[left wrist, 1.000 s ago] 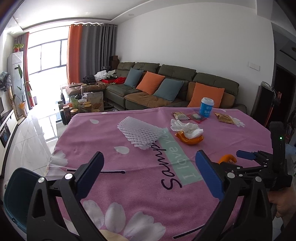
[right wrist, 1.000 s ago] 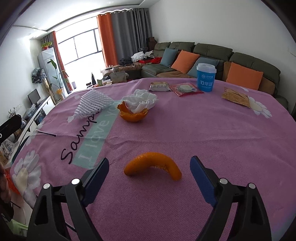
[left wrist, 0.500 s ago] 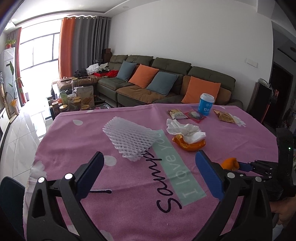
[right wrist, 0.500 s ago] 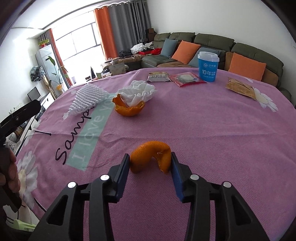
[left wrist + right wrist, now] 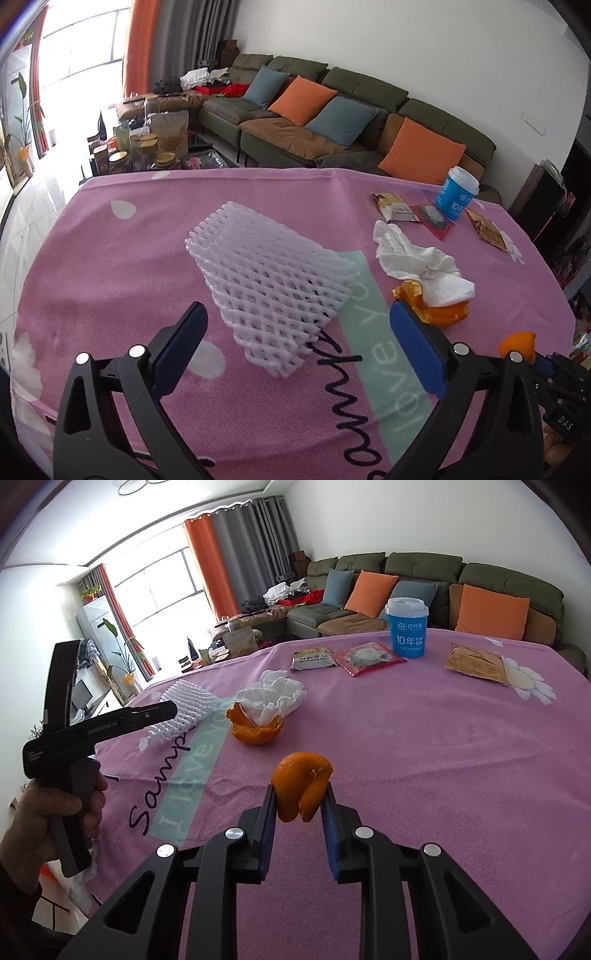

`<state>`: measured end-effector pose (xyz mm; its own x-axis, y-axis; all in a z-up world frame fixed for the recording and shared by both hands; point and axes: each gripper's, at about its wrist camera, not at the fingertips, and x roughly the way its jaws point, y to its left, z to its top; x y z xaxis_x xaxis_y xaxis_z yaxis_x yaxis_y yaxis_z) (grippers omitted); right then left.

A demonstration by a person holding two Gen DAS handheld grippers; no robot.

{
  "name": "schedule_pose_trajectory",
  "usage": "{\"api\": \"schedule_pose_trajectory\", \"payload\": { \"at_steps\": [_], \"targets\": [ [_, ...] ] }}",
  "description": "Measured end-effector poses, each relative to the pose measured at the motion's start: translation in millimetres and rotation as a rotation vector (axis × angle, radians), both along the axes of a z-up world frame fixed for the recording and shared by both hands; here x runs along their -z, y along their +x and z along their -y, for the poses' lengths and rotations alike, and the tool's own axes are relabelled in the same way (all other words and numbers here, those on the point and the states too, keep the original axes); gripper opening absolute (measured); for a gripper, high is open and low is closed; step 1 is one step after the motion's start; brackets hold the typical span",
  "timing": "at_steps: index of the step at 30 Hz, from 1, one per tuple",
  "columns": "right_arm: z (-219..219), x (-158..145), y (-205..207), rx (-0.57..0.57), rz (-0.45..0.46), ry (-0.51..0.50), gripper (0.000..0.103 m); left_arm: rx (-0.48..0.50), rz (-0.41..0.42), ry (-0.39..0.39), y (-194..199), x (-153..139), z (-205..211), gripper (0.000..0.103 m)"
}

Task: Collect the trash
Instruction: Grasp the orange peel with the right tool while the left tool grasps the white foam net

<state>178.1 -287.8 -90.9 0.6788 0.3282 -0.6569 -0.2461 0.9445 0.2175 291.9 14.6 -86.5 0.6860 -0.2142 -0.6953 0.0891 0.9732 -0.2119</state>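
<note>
The right gripper point(image 5: 298, 805) was closing on a curled piece of orange peel point(image 5: 302, 788), its pads pressing both sides and the peel apparently raised just off the pink-clothed desk point(image 5: 424, 738). The left gripper point(image 5: 295, 350) stood wide apart with nothing between its pads, hovering just in front of the white foam fruit net point(image 5: 273, 280). Taking that net as the reference, nearly everything seemed left to collect: an orange peel cup point(image 5: 436, 310) stuffed with crumpled tissue point(image 5: 417, 258) lay just beside the net, and beyond it sat three snack wrappers point(image 5: 397, 208) and a blue lidded cup point(image 5: 456, 194) at the desk's far edge. No bin showed in either view, so only the first pick looked underway.
</note>
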Motion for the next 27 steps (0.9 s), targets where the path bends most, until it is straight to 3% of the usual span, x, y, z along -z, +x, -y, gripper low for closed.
{"api": "schedule_pose_trajectory", "payload": {
  "at_steps": [5, 8, 9, 10, 13, 14, 16, 20, 22, 27],
  "targets": [
    [2, -4, 3, -0.005, 0.009, 0.012, 0.022, -0.019, -0.082, -0.019, 26, 15, -2, 0.097],
    [3, -7, 3, -0.012, 0.015, 0.017, 0.022, -0.036, -0.084, -0.006, 31, 17, 1, 0.096],
    [3, -8, 3, -0.012, 0.016, 0.021, 0.022, -0.041, -0.081, -0.006, 32, 18, 0, 0.09],
    [3, -9, 3, -0.013, 0.019, 0.023, 0.022, -0.042, -0.08, 0.001, 32, 19, 2, 0.076],
    [5, -11, 2, -0.012, 0.025, 0.026, 0.022, -0.057, -0.079, 0.024, 32, 19, 4, 0.056],
    [5, -11, 1, -0.012, 0.027, 0.028, 0.022, -0.061, -0.077, 0.029, 31, 19, 4, 0.054],
    [4, -12, -1, -0.016, 0.029, 0.029, 0.022, -0.067, -0.078, 0.022, 31, 19, 2, 0.037],
    [3, -15, -4, -0.018, 0.038, 0.029, 0.022, -0.04, -0.07, 0.003, 28, 19, 1, 0.016],
    [3, -17, -6, -0.018, 0.044, 0.029, 0.022, -0.033, -0.052, -0.002, 25, 16, 1, 0.011],
    [1, -25, -11, -0.021, 0.065, 0.029, 0.022, -0.039, 0.018, -0.038, 2, 0, -6, 0.01]
  ]
}}
